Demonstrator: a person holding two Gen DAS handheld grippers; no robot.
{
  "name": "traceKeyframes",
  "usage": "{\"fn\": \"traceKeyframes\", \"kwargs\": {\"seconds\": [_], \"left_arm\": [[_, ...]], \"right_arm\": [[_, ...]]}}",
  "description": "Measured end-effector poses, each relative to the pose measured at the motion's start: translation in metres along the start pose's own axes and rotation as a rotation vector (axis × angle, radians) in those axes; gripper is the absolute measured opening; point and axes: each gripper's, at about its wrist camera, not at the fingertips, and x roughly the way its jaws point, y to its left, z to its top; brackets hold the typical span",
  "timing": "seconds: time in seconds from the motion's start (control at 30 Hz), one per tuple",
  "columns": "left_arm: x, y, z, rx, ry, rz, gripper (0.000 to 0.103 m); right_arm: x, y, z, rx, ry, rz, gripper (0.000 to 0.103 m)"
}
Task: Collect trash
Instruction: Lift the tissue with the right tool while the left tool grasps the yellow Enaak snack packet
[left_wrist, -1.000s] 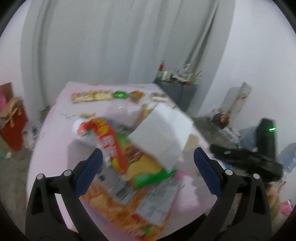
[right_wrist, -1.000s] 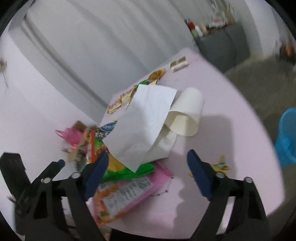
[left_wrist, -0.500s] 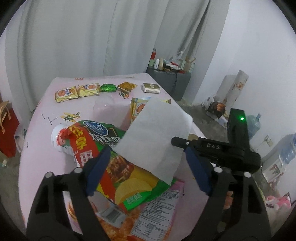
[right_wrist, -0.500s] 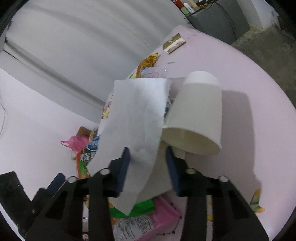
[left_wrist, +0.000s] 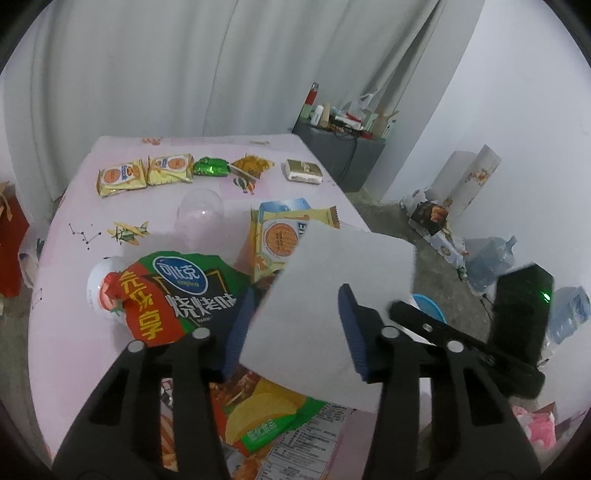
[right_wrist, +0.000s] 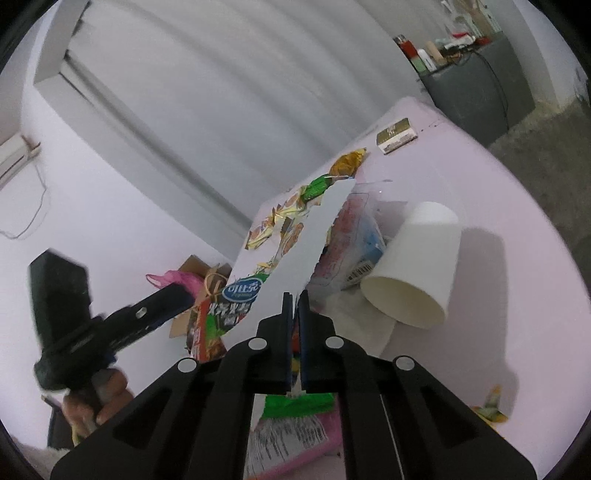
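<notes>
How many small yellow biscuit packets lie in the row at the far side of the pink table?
2. One yellow biscuit packet is at the row's left end; the second yellow packet lies just right of it, beside the green wrapper. Others may be hidden.

pink table (left_wrist: 66, 332) | snack wrappers (left_wrist: 144, 177) | paper cup (right_wrist: 413, 266)

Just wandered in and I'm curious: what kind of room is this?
Probably a lived-in home room: a table in a pink cloth strewn with snack wrappers, a grey curtain behind, and a cluttered dark cabinet by the wall.
</notes>
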Motion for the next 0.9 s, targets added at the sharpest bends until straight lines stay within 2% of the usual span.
{"fn": "traceKeyframes", "kwargs": {"seconds": [0.13, 0.27, 0.3, 0.37, 0.53, 0.67, 0.8, 0.9], "left_arm": [[0.014, -0.006, 0.013, 0.029, 0.050, 0.017, 0.042], [0.040, -0.016, 0.031, 0.049, 0.147, 0.021, 0.044], [0.049, -0.020, 0.035, 0.069, 0.177, 0.034, 0.046], [0.066, -0.026, 0.043, 0.103, 0.218, 0.068, 0.065], [0.112, -0.034, 0.068, 0.136, 0.322, 0.128, 0.075], [0.136, -0.036, 0.076, 0.146, 0.357, 0.171, 0.076], [0.158, -0.039, 0.071, 0.184, 0.409, 0.206, 0.076], [0.167, -0.041, 0.067, 0.215, 0.415, 0.238, 0.076]], "right_arm": [[-0.019, -0.011, -0.015, 0.007, 0.019, -0.018, 0.003], [-0.032, -0.017, -0.027, 0.005, 0.018, -0.042, 0.003], [-0.033, -0.019, -0.027, 0.007, 0.014, -0.043, 0.003], [-0.037, -0.023, -0.028, 0.016, 0.004, -0.043, 0.003], [-0.033, -0.030, -0.028, 0.032, 0.009, -0.028, 0.003], [-0.029, -0.033, -0.028, 0.044, 0.017, -0.016, 0.003], [-0.028, -0.035, -0.031, 0.048, 0.031, -0.009, 0.003], [-0.026, -0.037, -0.032, 0.051, 0.039, -0.005, 0.003]]}}
